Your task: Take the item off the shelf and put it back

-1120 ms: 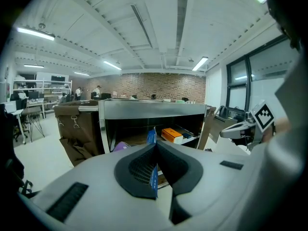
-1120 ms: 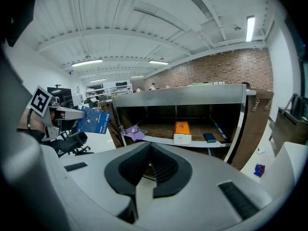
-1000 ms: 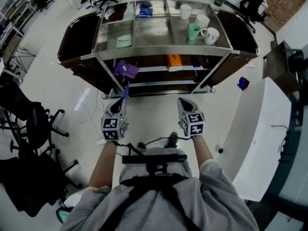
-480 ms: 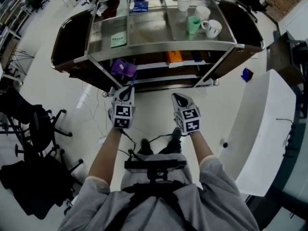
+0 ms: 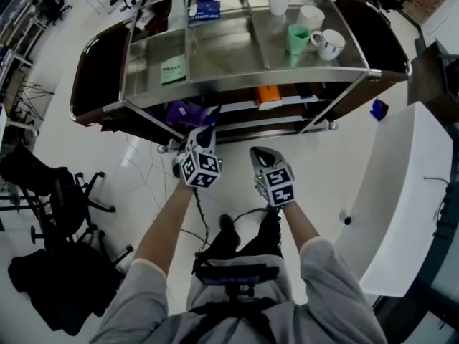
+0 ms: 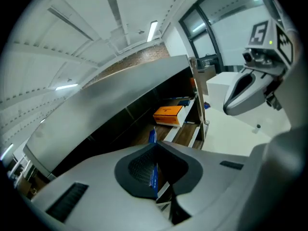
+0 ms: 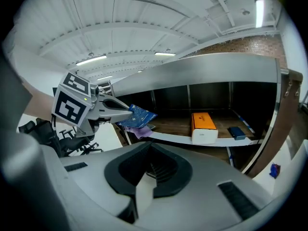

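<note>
My left gripper (image 5: 204, 133) is shut on a thin blue packet (image 7: 138, 114), which it holds just in front of the cart's middle shelf (image 7: 168, 137), near a purple item (image 7: 140, 130). In the left gripper view the packet (image 6: 153, 170) shows edge-on between the pads. My right gripper (image 5: 259, 153) hovers beside the left one, a little further from the cart. Its jaws are together with nothing in them. An orange box (image 7: 202, 123) and a small blue box (image 7: 237, 132) lie on the same shelf to the right.
The metal cart's top tray (image 5: 215, 49) carries a green cup (image 5: 296, 38), white mugs (image 5: 330, 44), a blue box (image 5: 205, 9) and a green card (image 5: 172, 71). A white table (image 5: 401, 192) stands to the right. Black office chairs (image 5: 50, 192) stand to the left, and cables lie on the floor.
Both grippers have moved forward and down toward the cart's middle shelf. The left one has rolled and shifted right with the blue packet still in it.
</note>
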{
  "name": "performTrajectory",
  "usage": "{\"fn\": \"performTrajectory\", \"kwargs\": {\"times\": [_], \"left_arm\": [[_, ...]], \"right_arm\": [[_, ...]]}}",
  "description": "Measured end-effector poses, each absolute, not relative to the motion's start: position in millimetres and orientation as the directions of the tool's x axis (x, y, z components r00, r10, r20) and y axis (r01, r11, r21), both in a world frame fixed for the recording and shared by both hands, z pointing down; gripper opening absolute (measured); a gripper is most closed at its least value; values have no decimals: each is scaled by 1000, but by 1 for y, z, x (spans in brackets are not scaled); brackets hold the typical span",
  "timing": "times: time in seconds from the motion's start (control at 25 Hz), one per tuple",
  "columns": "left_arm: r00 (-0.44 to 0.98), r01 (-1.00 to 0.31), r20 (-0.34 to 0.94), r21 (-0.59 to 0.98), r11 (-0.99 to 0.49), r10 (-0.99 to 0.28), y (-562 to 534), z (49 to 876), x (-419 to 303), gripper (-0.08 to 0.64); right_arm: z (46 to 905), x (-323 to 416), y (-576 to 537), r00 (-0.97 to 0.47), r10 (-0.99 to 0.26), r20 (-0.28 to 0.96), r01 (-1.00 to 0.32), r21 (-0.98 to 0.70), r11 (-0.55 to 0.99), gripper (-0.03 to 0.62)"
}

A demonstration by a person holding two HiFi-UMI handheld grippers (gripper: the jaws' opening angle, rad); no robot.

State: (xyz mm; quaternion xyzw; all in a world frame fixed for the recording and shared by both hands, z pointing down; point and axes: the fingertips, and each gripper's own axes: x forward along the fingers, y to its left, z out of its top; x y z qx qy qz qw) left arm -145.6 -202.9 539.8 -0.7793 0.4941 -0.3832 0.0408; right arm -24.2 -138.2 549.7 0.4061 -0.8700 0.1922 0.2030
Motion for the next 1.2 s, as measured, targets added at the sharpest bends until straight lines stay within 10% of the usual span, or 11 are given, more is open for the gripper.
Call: {"fn": "performTrajectory", "kwargs": {"times": [1.2], "left_arm": [[118, -453, 619, -662, -596, -777, -330, 676, -109, 8]], "right_arm": [[651, -12, -192, -558, -612, 561, -813, -220, 539, 9]]}}
